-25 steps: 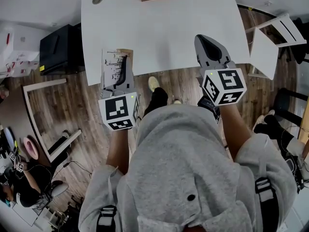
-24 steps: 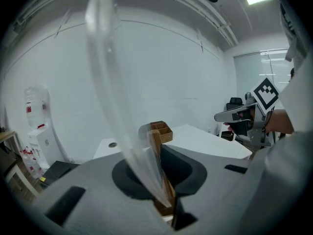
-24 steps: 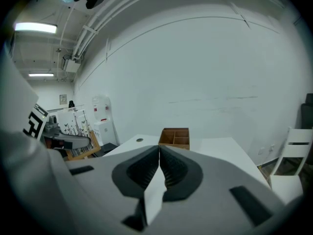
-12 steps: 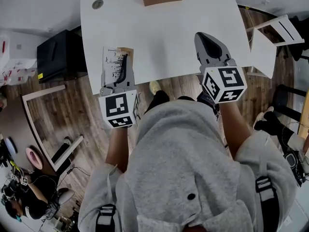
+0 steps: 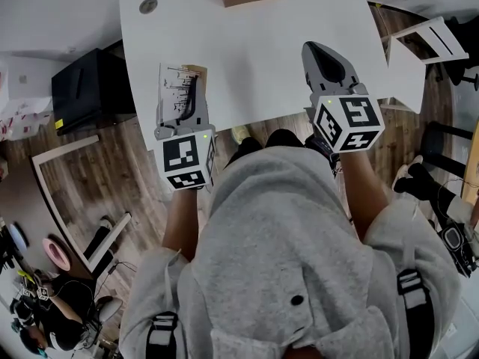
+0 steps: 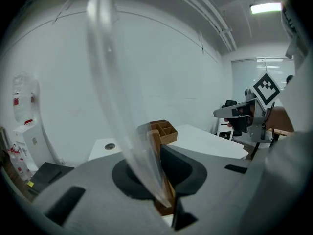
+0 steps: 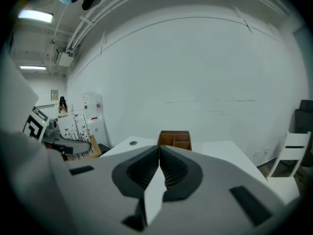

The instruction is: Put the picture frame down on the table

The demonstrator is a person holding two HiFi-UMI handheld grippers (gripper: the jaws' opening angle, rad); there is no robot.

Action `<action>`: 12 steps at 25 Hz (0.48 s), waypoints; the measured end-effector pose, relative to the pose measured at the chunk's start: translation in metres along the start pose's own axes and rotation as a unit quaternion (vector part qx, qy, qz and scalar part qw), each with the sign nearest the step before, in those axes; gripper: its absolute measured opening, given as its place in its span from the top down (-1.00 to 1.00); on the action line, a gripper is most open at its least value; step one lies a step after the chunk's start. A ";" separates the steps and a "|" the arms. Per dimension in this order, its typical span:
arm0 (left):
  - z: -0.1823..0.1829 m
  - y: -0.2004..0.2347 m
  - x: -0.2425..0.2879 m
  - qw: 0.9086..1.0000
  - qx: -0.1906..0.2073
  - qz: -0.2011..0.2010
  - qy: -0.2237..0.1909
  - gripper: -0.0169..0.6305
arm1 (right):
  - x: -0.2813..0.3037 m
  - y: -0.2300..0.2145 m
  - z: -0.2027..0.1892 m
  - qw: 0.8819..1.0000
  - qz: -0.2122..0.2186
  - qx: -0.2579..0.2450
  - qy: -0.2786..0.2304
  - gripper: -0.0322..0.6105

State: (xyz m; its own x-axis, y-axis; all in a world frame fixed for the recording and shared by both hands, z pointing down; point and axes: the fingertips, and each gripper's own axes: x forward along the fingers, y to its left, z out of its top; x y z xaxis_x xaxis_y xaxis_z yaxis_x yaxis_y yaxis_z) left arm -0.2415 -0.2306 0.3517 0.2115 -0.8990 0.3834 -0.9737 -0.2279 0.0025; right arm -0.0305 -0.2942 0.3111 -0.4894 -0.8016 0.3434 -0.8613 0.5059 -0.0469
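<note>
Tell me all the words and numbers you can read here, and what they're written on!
No words or numbers can be read anywhere.
Picture frame: a black drawing; any print on it is too small to read.
Left cube and right cube: black-and-white square patterns only, no letters.
White boxes by the wall: red print, too blurred to read.
</note>
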 end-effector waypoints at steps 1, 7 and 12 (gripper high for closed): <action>0.000 0.001 0.001 1.000 0.000 -0.001 0.000 0.79 | 0.001 0.001 0.000 1.000 -0.001 -0.001 0.000 0.82; -0.006 0.004 0.004 1.000 -0.002 -0.003 0.003 0.79 | 0.002 0.004 0.000 1.000 -0.003 -0.007 0.001 0.82; -0.019 0.004 0.003 1.000 -0.001 0.002 0.018 0.79 | -0.001 0.004 -0.007 1.000 -0.002 -0.005 0.003 0.82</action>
State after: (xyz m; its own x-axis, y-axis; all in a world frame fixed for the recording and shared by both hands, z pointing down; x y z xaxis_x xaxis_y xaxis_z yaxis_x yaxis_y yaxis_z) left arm -0.2466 -0.2273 0.3703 0.2042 -0.8863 0.4156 -0.9747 -0.2235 0.0023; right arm -0.0321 -0.2890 0.3169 -0.4855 -0.8011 0.3500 -0.8617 0.5061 -0.0369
